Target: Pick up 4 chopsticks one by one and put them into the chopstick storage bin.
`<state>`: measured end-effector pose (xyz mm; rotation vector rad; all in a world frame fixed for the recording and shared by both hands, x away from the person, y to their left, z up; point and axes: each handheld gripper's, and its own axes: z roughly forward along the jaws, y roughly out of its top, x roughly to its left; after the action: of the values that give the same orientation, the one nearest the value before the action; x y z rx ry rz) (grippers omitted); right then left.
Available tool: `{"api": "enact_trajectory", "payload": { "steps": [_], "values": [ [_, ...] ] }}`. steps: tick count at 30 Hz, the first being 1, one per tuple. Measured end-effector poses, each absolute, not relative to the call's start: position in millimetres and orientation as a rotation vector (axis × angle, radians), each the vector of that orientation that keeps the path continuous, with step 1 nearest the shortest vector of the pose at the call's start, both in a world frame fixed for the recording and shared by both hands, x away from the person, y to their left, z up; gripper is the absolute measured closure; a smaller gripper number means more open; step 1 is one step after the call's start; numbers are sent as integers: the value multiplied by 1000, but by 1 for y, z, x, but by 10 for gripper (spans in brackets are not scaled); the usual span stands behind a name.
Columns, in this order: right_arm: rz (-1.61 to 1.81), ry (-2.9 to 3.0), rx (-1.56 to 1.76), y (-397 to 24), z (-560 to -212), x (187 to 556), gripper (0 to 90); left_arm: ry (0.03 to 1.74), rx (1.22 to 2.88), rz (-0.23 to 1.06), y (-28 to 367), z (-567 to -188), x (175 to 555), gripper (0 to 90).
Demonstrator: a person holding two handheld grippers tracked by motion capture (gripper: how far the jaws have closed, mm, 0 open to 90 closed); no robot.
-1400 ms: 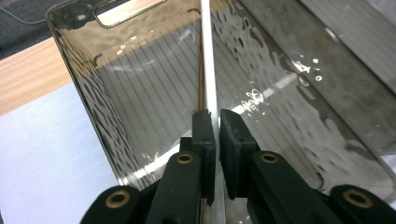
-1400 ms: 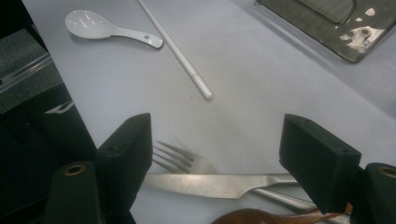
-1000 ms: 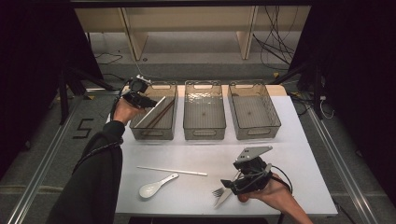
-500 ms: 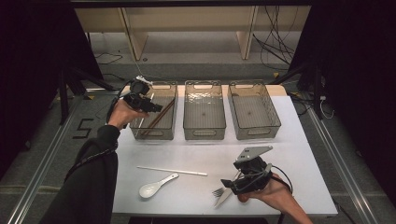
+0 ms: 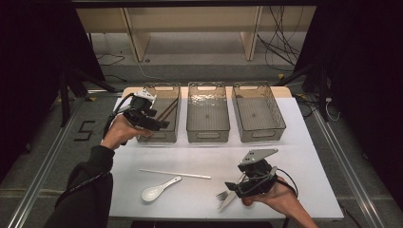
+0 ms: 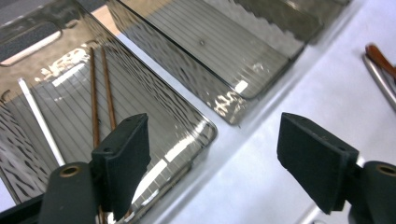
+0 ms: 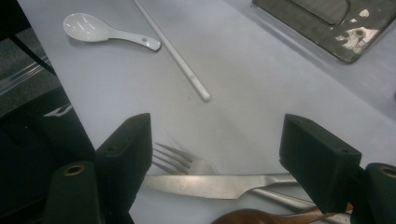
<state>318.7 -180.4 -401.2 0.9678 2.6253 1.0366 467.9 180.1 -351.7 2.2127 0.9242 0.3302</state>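
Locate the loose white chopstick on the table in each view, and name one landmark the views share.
High view: the white chopstick lies level on the table front, just above the white spoon.
Left gripper view: not in it.
Right gripper view: it runs diagonally from top centre down to the right, beside the spoon.
Shared landmark: the white spoon.

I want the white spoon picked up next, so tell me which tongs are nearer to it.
Right. The right tongs hover low over the fork and knife, level with the white spoon at the table's near edge. The left tongs are at the left bin's near end, farther back.
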Motion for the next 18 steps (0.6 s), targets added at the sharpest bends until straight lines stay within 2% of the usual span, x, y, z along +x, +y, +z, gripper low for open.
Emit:
{"api": "enact_trajectory", "payload": {
  "steps": [18],
  "values": [
    [1072, 2585, 991, -186, -399, 318, 261, 720, 2426, 251, 165, -382, 427, 213]
  ]
}}
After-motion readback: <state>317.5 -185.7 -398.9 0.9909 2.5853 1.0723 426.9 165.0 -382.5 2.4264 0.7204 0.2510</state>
